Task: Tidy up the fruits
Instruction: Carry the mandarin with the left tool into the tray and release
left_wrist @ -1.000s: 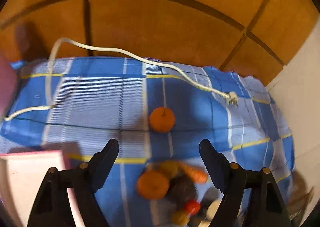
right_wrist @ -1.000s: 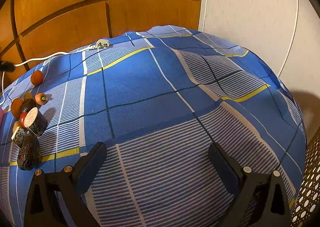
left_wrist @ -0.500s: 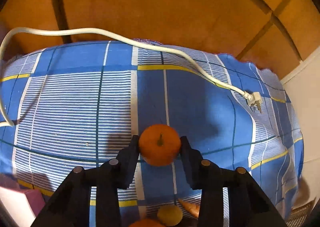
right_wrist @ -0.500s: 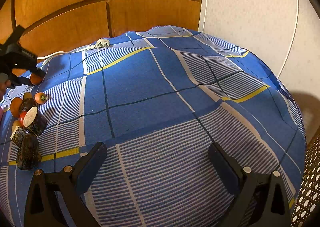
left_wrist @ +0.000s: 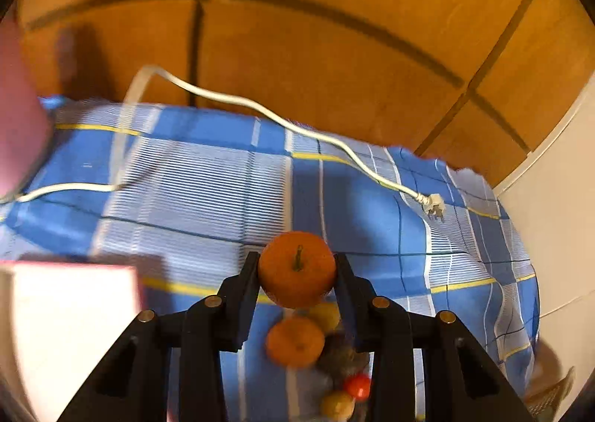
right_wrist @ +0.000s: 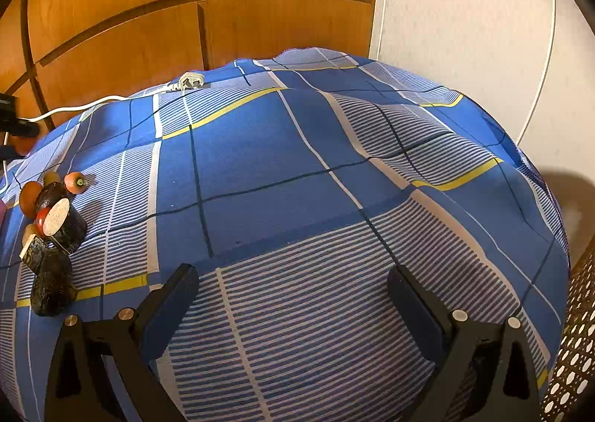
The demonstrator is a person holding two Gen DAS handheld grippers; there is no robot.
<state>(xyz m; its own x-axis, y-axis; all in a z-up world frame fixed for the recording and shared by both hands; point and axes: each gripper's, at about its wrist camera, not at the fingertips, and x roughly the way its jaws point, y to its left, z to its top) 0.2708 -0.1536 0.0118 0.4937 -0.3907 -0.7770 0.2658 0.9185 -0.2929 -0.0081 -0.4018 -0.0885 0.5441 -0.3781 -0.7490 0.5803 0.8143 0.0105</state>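
My left gripper [left_wrist: 297, 269] is shut on an orange mandarin [left_wrist: 296, 267] and holds it above the blue checked cloth [left_wrist: 208, 191]. Below it lies a pile of produce: a second mandarin [left_wrist: 295, 341], a yellow fruit [left_wrist: 327, 315], a dark piece [left_wrist: 344, 351], a small red fruit [left_wrist: 358, 386]. The right wrist view shows the same pile [right_wrist: 48, 221] at far left, with dark cut pieces [right_wrist: 61, 225] and a small carrot [right_wrist: 75, 182]. My right gripper [right_wrist: 293, 292] is open and empty over the cloth [right_wrist: 297, 169], far from the pile.
A white cable with a plug [left_wrist: 433, 203] runs across the back of the cloth; it also shows in the right wrist view [right_wrist: 189, 81]. A white, pink-edged box [left_wrist: 67, 325] stands at lower left. Wooden panels [left_wrist: 316, 50] behind, a white wall [right_wrist: 465, 13] at right, a wicker mesh [right_wrist: 572, 347].
My left gripper reached the lone mandarin, shut on it and lifted it back over the pile. The right gripper has not moved.
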